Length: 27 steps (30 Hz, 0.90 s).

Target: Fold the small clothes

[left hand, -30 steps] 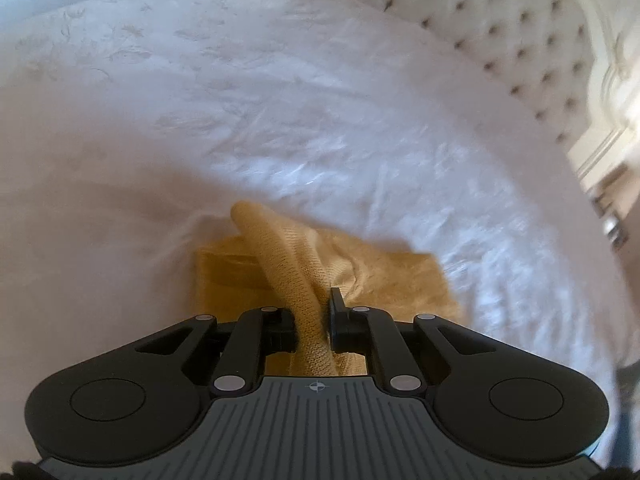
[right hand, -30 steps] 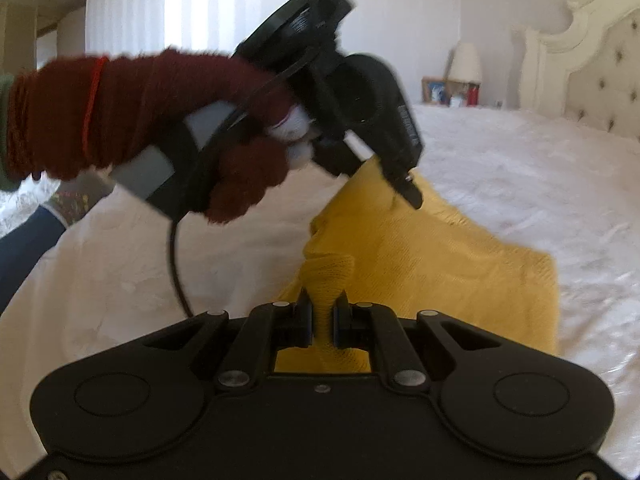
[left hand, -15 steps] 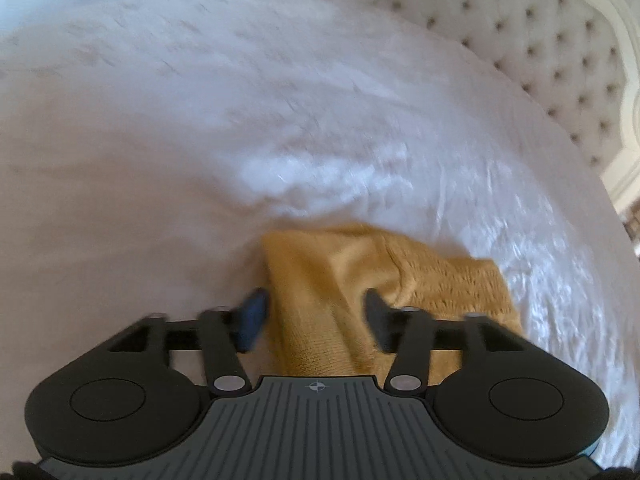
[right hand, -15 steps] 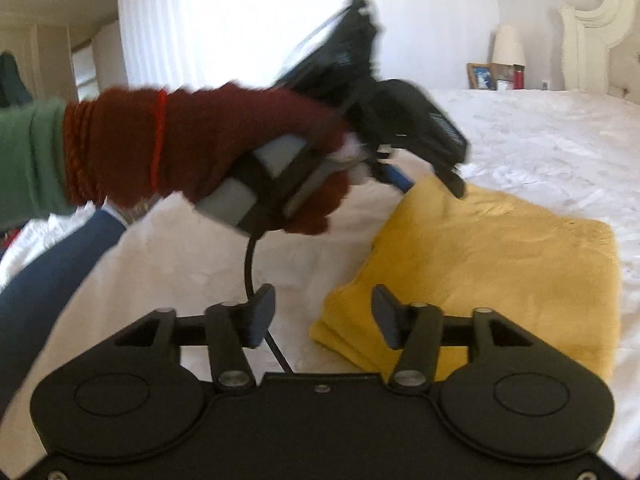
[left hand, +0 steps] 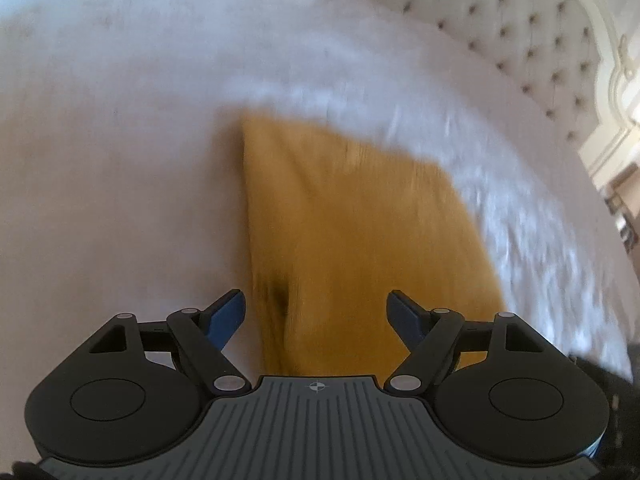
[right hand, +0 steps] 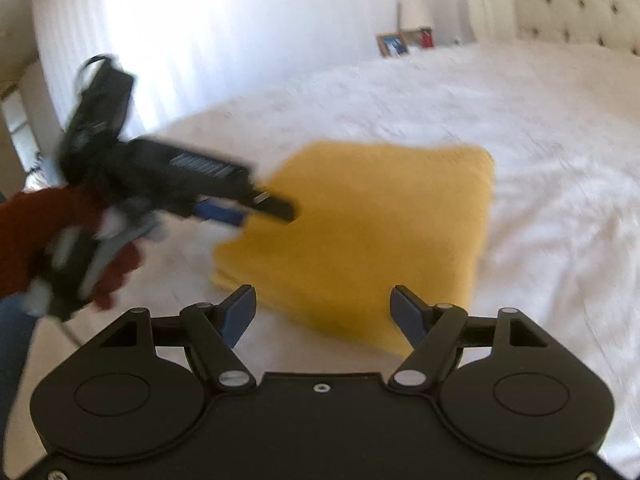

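Left gripper (left hand: 316,316) hovers low, jaws spread wide, holding nothing; right gripper (right hand: 323,312) likewise gapes empty, level over the bed; one folded yellow knit garment (right hand: 372,236) lies flat on the white bedspread (right hand: 520,128) at twelve o'clock; a red-gloved left hand (right hand: 60,240) at nine o'clock.

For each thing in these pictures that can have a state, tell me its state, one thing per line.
left claw: open, holds nothing, above the near edge of the garment
right claw: open, holds nothing
yellow garment: folded into a flat stack of layers, lying on the bed, gripped by neither claw
white bedspread: spread over the bed, lightly wrinkled
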Tool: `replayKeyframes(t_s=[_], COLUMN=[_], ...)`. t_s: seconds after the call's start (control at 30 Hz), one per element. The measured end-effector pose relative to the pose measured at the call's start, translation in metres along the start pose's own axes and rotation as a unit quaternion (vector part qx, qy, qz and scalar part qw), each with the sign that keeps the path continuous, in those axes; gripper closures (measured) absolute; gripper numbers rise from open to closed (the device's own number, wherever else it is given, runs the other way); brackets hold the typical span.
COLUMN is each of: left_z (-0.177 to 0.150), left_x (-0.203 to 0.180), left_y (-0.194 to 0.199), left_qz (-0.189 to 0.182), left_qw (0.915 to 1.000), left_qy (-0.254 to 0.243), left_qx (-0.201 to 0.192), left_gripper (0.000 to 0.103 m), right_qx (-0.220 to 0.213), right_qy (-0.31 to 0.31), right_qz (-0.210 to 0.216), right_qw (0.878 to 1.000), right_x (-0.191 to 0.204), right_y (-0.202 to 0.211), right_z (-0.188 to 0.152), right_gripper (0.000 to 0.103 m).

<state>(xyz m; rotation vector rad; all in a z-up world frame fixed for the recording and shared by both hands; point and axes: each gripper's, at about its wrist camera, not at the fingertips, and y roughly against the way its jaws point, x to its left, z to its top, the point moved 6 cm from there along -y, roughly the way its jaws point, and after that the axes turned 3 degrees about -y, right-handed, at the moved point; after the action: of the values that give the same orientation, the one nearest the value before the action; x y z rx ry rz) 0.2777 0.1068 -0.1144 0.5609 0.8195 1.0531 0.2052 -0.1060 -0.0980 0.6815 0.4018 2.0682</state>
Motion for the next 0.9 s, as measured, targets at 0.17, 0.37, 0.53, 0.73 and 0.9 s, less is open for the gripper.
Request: replayKeyframes(t_s=[0.17, 0.37, 0.53, 0.73, 0.9], left_z=[-0.027, -0.02, -0.014, -0.01, -0.008], left_x=[0.003, 0.004, 0.002, -0.011, -0.018], left_y=[0.005, 0.003, -0.017, -0.031, -0.039], left_qz=[0.007, -0.059, -0.089, -0.122, -0.148], left_qw=[0.9999, 0.9966, 0.9927, 0.9896, 0.9867], left_qy=[-0.003, 0.057, 0.08, 0.074, 0.068], left_qx=[-0.007, 0.01, 0.015, 0.014, 0.003], left_gripper=[0.026, 0.022, 0.013, 0.008, 0.007], right_qx=[0.006, -0.032, -0.025, 0.007, 0.02], right_qy=[-0.02, -0.089, -0.166, -0.21, -0.242], right_qz=[-0.003, 0.004, 0.023, 0.051, 0.099], right_qw=[1.0, 0.996, 0.985, 0.976, 0.965], right_x=[-0.015, -0.052, -0.097, -0.129, -0.135], right_y=[0.012, 0.016, -0.014, -0.066, -0.1], right_z=[-0.004, 0.037, 0.064, 0.072, 0.069], right_gripper=[0.027, 0.018, 0.013, 0.013, 0.011])
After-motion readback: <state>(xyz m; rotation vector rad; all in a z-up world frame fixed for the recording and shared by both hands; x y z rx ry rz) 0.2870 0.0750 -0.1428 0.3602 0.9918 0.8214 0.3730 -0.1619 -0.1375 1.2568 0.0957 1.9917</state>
